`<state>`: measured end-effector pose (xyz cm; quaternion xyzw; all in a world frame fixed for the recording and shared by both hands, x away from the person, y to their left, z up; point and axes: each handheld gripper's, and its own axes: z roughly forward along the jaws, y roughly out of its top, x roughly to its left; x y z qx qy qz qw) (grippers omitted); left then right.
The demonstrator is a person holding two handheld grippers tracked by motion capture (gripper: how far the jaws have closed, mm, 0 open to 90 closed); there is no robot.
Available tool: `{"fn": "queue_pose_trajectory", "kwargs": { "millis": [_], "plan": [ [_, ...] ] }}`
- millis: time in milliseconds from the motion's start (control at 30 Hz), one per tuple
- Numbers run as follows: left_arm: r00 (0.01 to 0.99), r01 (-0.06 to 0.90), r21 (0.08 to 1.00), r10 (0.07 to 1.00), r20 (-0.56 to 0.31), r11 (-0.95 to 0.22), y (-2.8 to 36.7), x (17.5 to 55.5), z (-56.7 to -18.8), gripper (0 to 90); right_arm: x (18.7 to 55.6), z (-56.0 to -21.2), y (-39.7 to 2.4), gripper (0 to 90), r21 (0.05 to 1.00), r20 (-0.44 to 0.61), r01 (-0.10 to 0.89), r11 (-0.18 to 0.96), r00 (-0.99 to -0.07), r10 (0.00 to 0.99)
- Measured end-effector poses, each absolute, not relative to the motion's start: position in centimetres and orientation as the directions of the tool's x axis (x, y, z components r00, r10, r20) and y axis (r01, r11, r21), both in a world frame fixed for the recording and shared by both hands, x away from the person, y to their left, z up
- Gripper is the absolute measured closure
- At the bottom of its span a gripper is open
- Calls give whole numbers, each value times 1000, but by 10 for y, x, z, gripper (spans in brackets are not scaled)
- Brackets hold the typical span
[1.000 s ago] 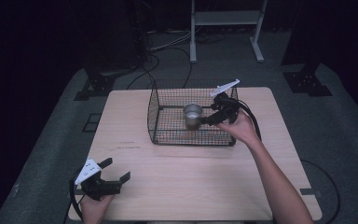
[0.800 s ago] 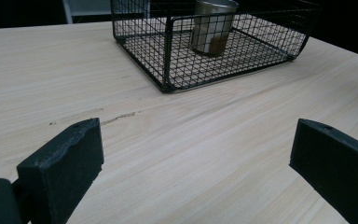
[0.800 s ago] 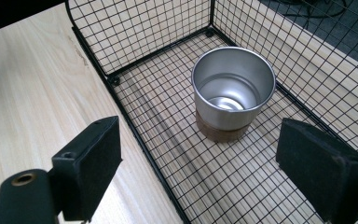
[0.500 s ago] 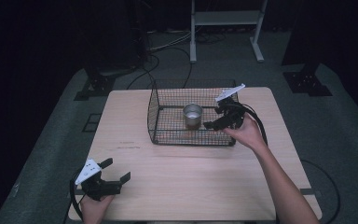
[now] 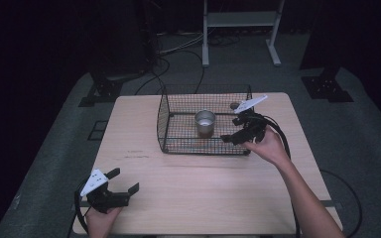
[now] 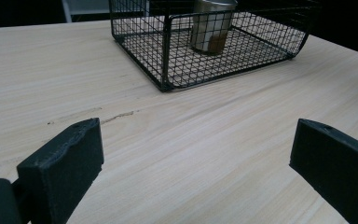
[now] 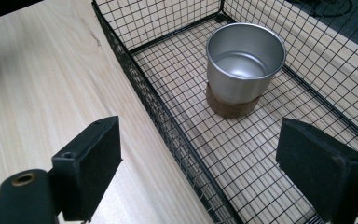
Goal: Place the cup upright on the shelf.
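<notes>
Down at the lower left of the high view, the left hand-held gripper sits low over the bench, jaws spread wide with nothing between them. In the left gripper view those two black jaws frame bare pale wood, and the wire basket lies well ahead at the top of the frame.

Moving up the frame, the right hand-held gripper is at centre right, over the basket's right end, with the person's hand behind it and a cable trailing off. Its jaws are wide open too, gripping nothing. In the right gripper view, the left jaw hangs over the bench outside the basket's wall, the right jaw over the mesh floor inside.

And there's the metal cup, standing upright in the middle of the basket, apart from the jaws. In the right gripper view the cup shows at upper centre, shiny, open end up, with a brown band around its base.

Beyond the bench, at the top of the high view, dark floor with cables and a white frame stand.
</notes>
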<state>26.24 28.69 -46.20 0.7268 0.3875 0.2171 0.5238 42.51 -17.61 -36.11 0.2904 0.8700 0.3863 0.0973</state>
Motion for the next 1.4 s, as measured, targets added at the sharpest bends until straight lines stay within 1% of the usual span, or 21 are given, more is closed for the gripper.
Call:
{"fn": "queue_pose_trajectory", "kwargs": {
  "millis": [567, 833, 1400],
  "plan": [
    [605, 335, 930, 791, -88, -153, 286, 261, -462, 16, 399, -367, -190, 132, 731, 40, 414, 542, -819, 572],
    [608, 335, 928, 790, -80, -163, 286, 262, -462, 16, 387, -378, -204, 132, 741, 50, 419, 524, -814, 579],
    [603, 337, 928, 794, -83, -158, 286, 261, -462, 16, 366, -387, -223, 132, 760, 59, 422, 494, -803, 594]
  ]
}}
